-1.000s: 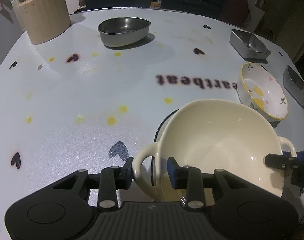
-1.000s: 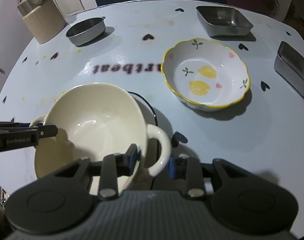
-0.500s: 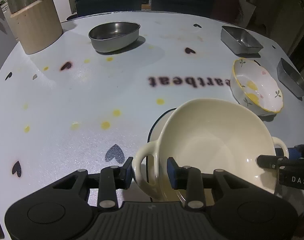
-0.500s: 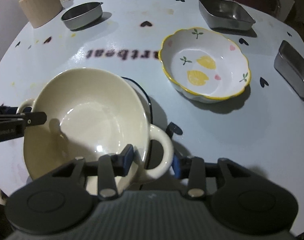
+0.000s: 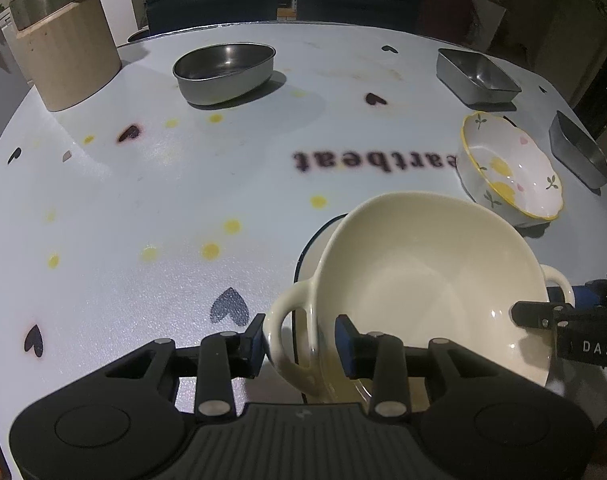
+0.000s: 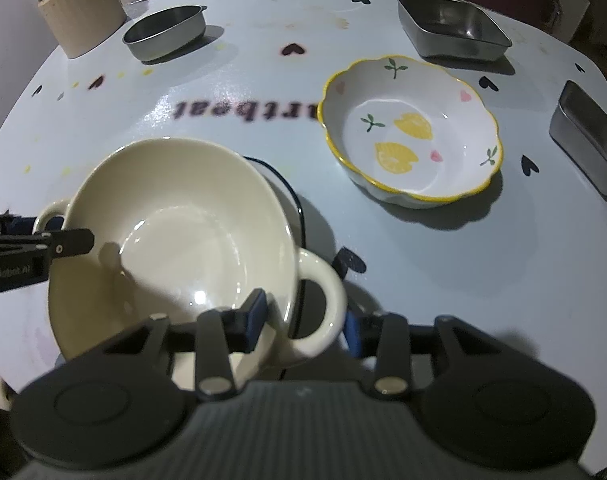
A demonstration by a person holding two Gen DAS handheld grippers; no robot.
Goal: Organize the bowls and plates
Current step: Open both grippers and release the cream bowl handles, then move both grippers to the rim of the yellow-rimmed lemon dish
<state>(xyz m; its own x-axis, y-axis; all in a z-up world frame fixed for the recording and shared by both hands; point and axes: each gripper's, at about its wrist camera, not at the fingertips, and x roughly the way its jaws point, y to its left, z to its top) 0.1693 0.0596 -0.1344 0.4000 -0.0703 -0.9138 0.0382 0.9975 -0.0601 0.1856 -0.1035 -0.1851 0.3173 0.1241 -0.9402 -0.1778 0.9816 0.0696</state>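
A cream two-handled bowl (image 5: 423,300) (image 6: 175,232) rests tilted on a dark-rimmed white plate (image 5: 315,236) (image 6: 291,196) at the near edge of the table. My left gripper (image 5: 299,338) straddles the bowl's left handle and wall. Its pads still touch them while the jaws start opening. My right gripper (image 6: 305,320) straddles the other handle with its jaws spread and a small gap at the inner pad. Each wrist view shows the opposite gripper's fingertip (image 5: 543,316) (image 6: 63,242) at the bowl's far rim.
A lemon-patterned scalloped bowl (image 5: 511,172) (image 6: 411,128) sits right of the cream bowl. Farther back are an oval steel bowl (image 5: 223,68) (image 6: 167,32), a square steel tray (image 5: 475,76) (image 6: 451,24), a second steel tray (image 5: 579,148) (image 6: 587,136) and a beige canister (image 5: 63,52) (image 6: 79,12).
My right gripper's jaws have spread apart and left the bowl's handle. The left gripper keeps its place at the other handle. The bowl has barely shifted.
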